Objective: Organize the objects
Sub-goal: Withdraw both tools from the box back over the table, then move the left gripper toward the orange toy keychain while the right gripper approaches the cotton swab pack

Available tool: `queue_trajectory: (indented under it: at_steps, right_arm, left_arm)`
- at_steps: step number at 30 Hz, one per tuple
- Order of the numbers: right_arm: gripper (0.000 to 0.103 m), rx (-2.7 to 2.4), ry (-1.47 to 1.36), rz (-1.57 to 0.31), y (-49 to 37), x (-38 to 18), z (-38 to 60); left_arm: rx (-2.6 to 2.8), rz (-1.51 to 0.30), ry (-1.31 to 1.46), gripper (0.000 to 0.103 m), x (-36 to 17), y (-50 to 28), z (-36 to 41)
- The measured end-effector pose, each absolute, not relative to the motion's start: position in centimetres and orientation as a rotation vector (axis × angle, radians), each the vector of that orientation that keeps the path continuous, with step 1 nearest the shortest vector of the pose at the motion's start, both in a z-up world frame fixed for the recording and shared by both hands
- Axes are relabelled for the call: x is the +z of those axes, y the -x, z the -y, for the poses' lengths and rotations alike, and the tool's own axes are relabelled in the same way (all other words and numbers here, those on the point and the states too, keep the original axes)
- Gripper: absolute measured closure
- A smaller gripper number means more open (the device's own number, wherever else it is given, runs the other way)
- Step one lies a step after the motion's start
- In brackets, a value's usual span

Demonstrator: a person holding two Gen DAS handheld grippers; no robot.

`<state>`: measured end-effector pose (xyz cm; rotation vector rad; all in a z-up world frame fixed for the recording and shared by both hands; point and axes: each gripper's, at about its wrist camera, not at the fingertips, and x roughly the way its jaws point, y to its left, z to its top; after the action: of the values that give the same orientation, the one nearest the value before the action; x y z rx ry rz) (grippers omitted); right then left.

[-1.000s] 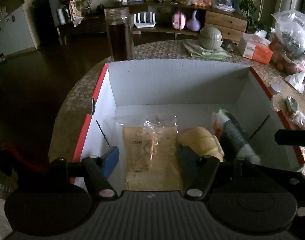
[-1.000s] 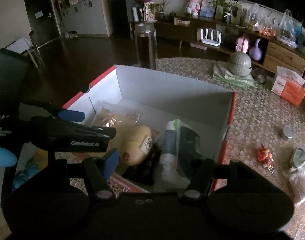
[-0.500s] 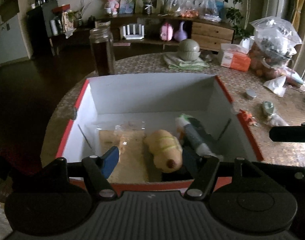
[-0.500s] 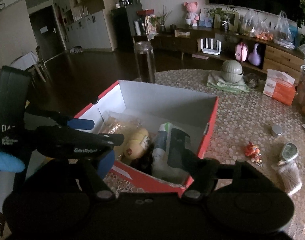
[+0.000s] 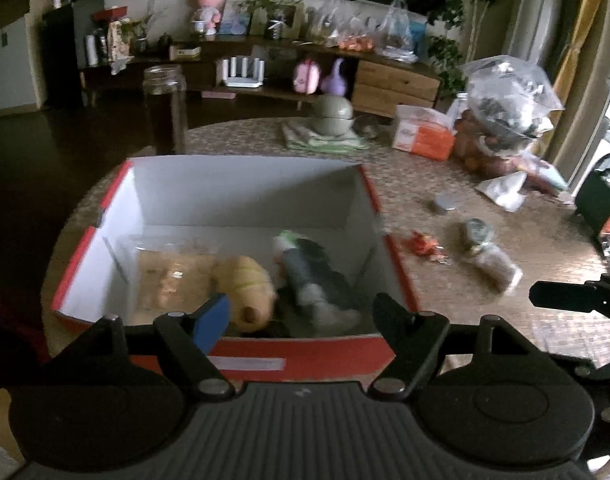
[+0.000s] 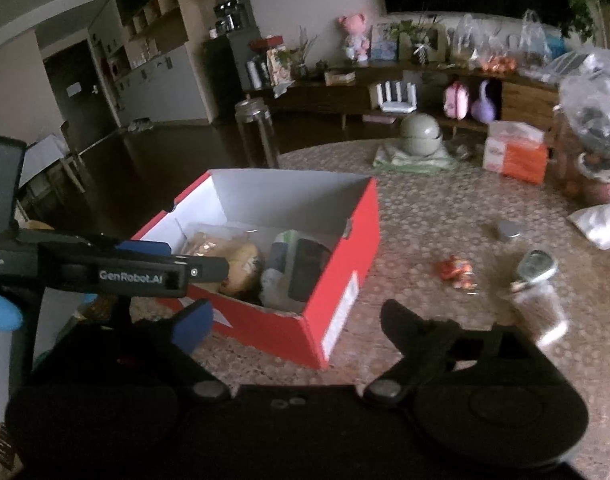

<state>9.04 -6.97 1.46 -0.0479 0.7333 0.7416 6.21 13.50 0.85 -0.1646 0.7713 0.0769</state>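
- Where our left hand-held gripper [image 5: 301, 316] hangs at the near edge of the red box [image 5: 305, 362], we see its fingers spread wide with nothing between them.
- Our right hand-held gripper [image 6: 297, 320] is likewise spread and empty, held over the tabletop [image 6: 425, 216] just off the box's near right corner; the left tool crosses its view from the left.
- Inside the box, which is white within, we find a clear bag of snacks [image 5: 173, 276] lying flat on the left, a tan plush toy [image 5: 247, 288] just beside it in the middle, and a dark tube with a pale green cap [image 5: 305, 272] on the right, lying lengthwise against the toy.
- Outside the box, to its right on the tabletop, we see a small red wrapped trinket [image 6: 455, 270], then a small round-faced device [image 6: 537, 266] touching a clear packet [image 6: 541, 308], both blurred, and a small round tin [image 6: 509, 230] farther back.
- Behind the box stands a tall glass jar [image 5: 165, 108] of dark contents.
- Across the tabletop we see a green lidded bowl [image 6: 421, 134] on a folded cloth [image 6: 415, 160], an orange-and-white tissue pack [image 6: 515, 152] and a bulging clear plastic bag [image 5: 509, 92].
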Motion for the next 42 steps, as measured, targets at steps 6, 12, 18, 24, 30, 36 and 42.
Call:
queue_trajectory:
  at_steps: [6, 12, 18, 24, 30, 36, 42]
  right_arm:
    - [0.005, 0.711, 0.085, -0.688, -7.8, 1.7, 9.9]
    - [0.003, 0.659, 0.086, -0.684, -8.2, 1.2, 12.9]
    - [0.003, 0.589, 0.035, -0.707, -9.4, -0.2, 16.3]
    - [0.003, 0.507, 0.078, -0.715, -10.3, -2.5, 19.1]
    - [0.003, 0.467, 0.075, -0.723, -12.0, -3.4, 21.5]
    - [0.003, 0.471, 0.1, -0.742, -13.7, -4.3, 22.6]
    - [0.003, 0.469, 0.129, -0.753, -15.6, -5.4, 23.0]
  left_arm:
    - [0.02, -0.772, 0.165, 0.024, 0.7, -6.3, -9.9]
    - [-0.032, -0.776, 0.138, 0.019, 0.2, -6.9, -6.5]
    - [-0.062, -0.782, 0.13, 0.013, -0.5, -8.0, -4.3]
    - [-0.09, -0.778, 0.111, 0.0, -0.9, -9.6, -2.2]
    - [-0.111, -0.796, 0.064, 0.0, -1.3, -12.5, 0.7]
    - [-0.095, -0.826, 0.017, 0.0, -2.2, -16.6, 2.9]
    - [-0.069, -0.892, 0.008, 0.0, -4.0, -20.9, 3.9]
